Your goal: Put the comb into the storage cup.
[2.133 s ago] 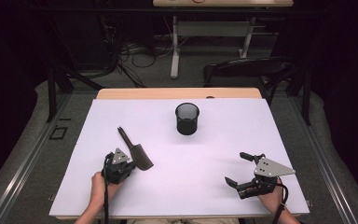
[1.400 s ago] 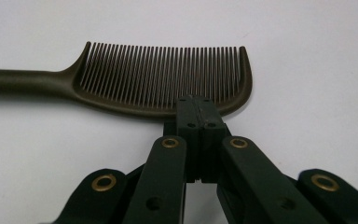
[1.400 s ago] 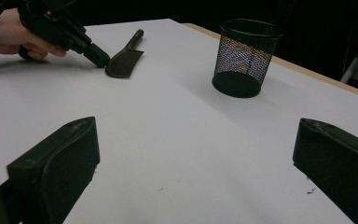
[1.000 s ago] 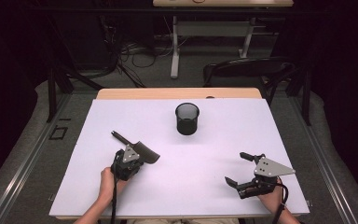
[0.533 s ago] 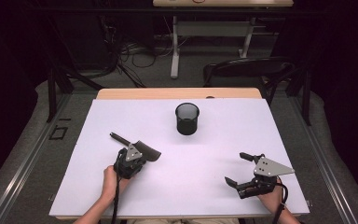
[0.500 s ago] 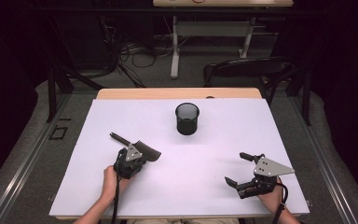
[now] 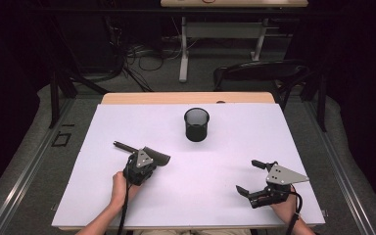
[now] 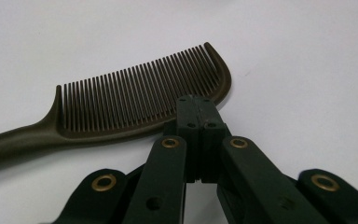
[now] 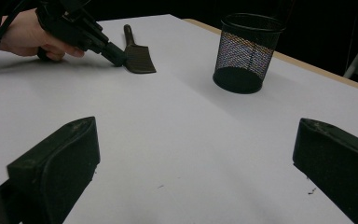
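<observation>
A dark brown comb (image 7: pixel 159 156) lies flat on the white table sheet (image 7: pixel 225 161), its handle pointing left in the high view. My left gripper (image 7: pixel 151 160) is shut, its closed tips resting against the comb's spine (image 8: pixel 135 98) with nothing clamped between the jaws. Seen close up, the left gripper (image 8: pixel 196 100) has its two pads pressed together. My right gripper (image 7: pixel 248 176) rests open near the front right of the sheet, and its own camera shows bare sheet between the right gripper (image 9: pixel 196 158) jaws. Farther off there, the left gripper (image 9: pixel 116 55) touches the comb (image 9: pixel 137 58).
A black mesh pen cup (image 7: pixel 196 125) stands upright at the middle back of the sheet, also the mesh cup (image 9: pixel 247 53) ahead of my right gripper. A wooden table edge (image 7: pixel 186 98) runs behind the sheet. Dark floor, cables and a chair lie beyond.
The comb has swung from a steep diagonal to lying nearly crosswise, and my left gripper shifted slightly right with it. Over the last half second nothing moved. The right gripper stayed put.
</observation>
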Action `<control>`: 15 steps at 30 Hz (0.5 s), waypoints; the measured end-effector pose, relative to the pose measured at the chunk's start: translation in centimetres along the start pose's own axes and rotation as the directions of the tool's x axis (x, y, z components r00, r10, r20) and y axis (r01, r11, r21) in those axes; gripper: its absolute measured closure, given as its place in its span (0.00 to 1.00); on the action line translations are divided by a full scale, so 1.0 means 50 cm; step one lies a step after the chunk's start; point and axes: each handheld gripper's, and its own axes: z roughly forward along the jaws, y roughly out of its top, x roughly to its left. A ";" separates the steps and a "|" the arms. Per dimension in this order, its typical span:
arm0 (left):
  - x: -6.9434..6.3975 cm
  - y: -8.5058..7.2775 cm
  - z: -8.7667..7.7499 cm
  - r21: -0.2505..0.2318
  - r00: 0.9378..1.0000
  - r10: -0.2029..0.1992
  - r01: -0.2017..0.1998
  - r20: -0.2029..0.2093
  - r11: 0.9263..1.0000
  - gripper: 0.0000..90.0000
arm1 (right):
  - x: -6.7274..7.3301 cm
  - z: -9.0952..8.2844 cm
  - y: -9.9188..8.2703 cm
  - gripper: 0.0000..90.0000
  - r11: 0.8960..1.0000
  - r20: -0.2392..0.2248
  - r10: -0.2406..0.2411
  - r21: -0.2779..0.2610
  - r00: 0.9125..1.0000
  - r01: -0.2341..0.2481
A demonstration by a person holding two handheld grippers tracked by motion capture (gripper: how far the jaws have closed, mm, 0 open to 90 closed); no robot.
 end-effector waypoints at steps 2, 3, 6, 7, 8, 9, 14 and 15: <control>0.000 0.002 0.002 -0.001 1.000 0.001 -0.001 -0.002 1.000 1.00 | 0.001 0.001 0.000 0.00 1.000 0.001 0.002 -0.008 1.000 -0.002; 0.000 0.003 0.002 -0.002 1.000 0.000 0.000 -0.005 1.000 1.00 | 0.001 0.000 0.000 0.00 1.000 0.002 -0.002 -0.005 1.000 0.002; 0.000 0.005 0.006 -0.008 1.000 -0.002 0.002 -0.008 1.000 1.00 | 0.001 0.000 0.000 0.00 1.000 0.002 0.002 -0.003 1.000 -0.001; 0.000 0.007 0.007 -0.002 1.000 0.002 -0.002 -0.008 1.000 1.00 | 0.001 0.000 0.000 0.00 1.000 0.002 0.001 -0.002 1.000 -0.001; 0.000 0.008 0.009 -0.007 1.000 0.002 -0.002 -0.010 1.000 1.00 | 0.001 0.000 0.000 0.00 1.000 0.003 0.001 -0.003 1.000 -0.001; 0.000 0.009 0.010 -0.010 1.000 0.002 -0.002 -0.011 1.000 1.00 | 0.001 0.000 0.001 0.00 1.000 0.003 -0.001 -0.004 1.000 0.001; 0.001 0.016 0.015 -0.010 1.000 0.008 -0.008 -0.016 1.000 1.00 | 0.002 0.000 0.000 0.00 1.000 0.001 0.003 -0.004 1.000 -0.003; 0.001 0.018 0.017 -0.014 1.000 0.007 -0.007 -0.017 1.000 1.00 | 0.002 0.000 0.000 0.00 1.000 0.001 0.003 -0.004 1.000 -0.003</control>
